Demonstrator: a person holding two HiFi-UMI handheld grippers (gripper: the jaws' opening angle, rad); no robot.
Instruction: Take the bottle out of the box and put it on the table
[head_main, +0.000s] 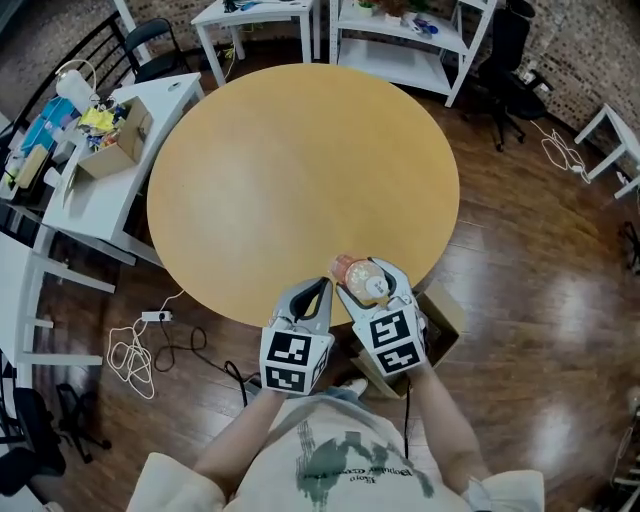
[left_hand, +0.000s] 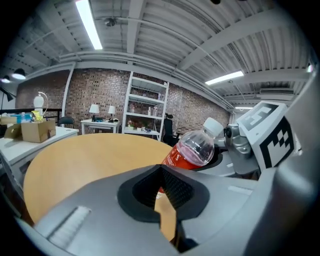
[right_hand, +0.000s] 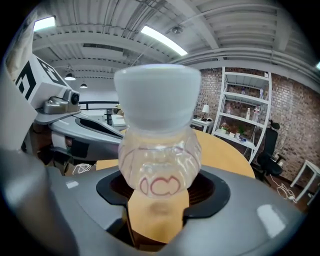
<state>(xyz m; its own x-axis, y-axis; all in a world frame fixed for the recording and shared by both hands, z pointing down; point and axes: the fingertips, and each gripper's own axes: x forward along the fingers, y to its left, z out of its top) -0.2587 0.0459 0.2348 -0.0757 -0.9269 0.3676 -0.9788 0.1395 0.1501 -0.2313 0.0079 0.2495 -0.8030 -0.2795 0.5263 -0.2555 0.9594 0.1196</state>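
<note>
A clear bottle (head_main: 352, 270) with a red label and white cap is held over the near edge of the round wooden table (head_main: 300, 170). My right gripper (head_main: 370, 283) is shut on it, cap end toward me. In the right gripper view the bottle (right_hand: 157, 150) fills the space between the pads of that gripper (right_hand: 159, 200). My left gripper (head_main: 318, 290) sits just left of it, shut and empty. In the left gripper view that gripper (left_hand: 162, 192) shows no gap, and the bottle (left_hand: 192, 150) is to its right. The cardboard box (head_main: 447, 312) stands on the floor under my right hand, mostly hidden.
A white desk (head_main: 100, 190) with a small carton and clutter stands left of the table. White shelves (head_main: 400, 40) and a black office chair (head_main: 505, 60) are at the back. Cables (head_main: 135, 350) lie on the wooden floor near the table's left side.
</note>
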